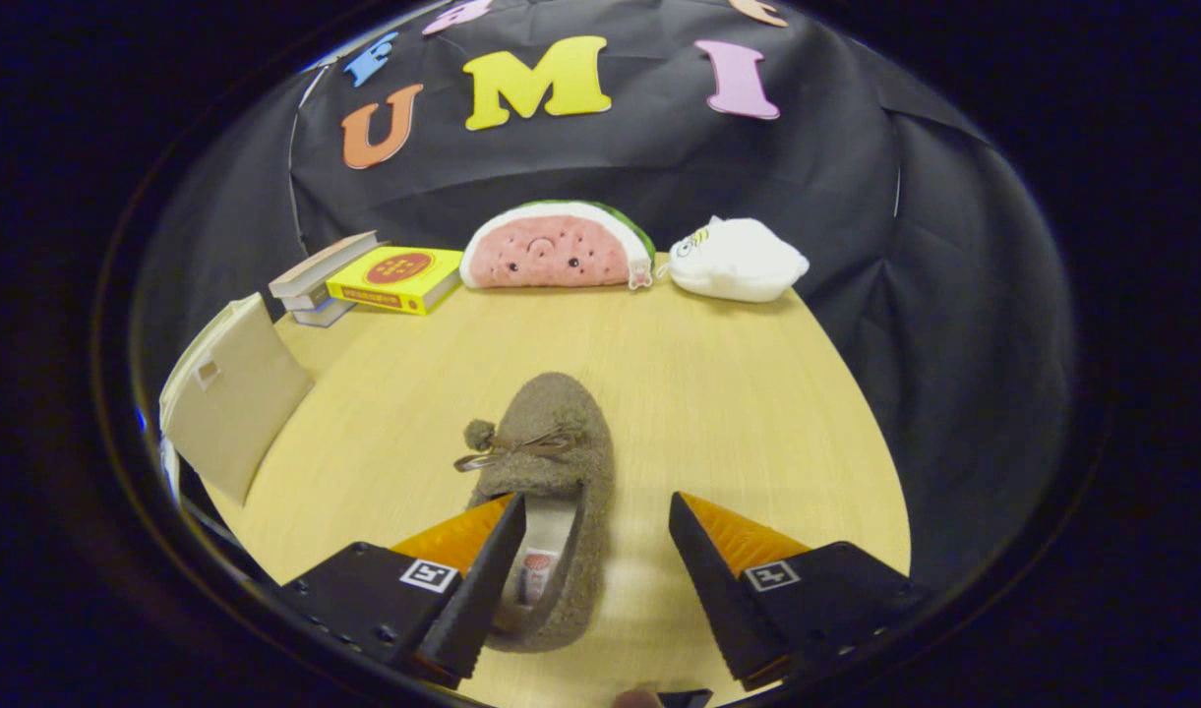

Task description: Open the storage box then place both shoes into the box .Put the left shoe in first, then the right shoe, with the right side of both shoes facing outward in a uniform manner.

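Wooden table [718, 393], fuzzy shoe [551, 462] between parted jaws, left finger inside it.

Two-finger handheld gripper [597, 511] in lower centre of frame, pointing forward and down toward tabletop. Fingers spread wide, gap open between tips. Left finger [487, 580] tip sits over heel opening of fuzzy grey-brown slipper with small bow [551, 462]; whether it touches lining cannot be told. Right finger [708, 580] stands apart from slipper, over bare wood. Each finger body carries square printed marker on top. Slipper not clamped.
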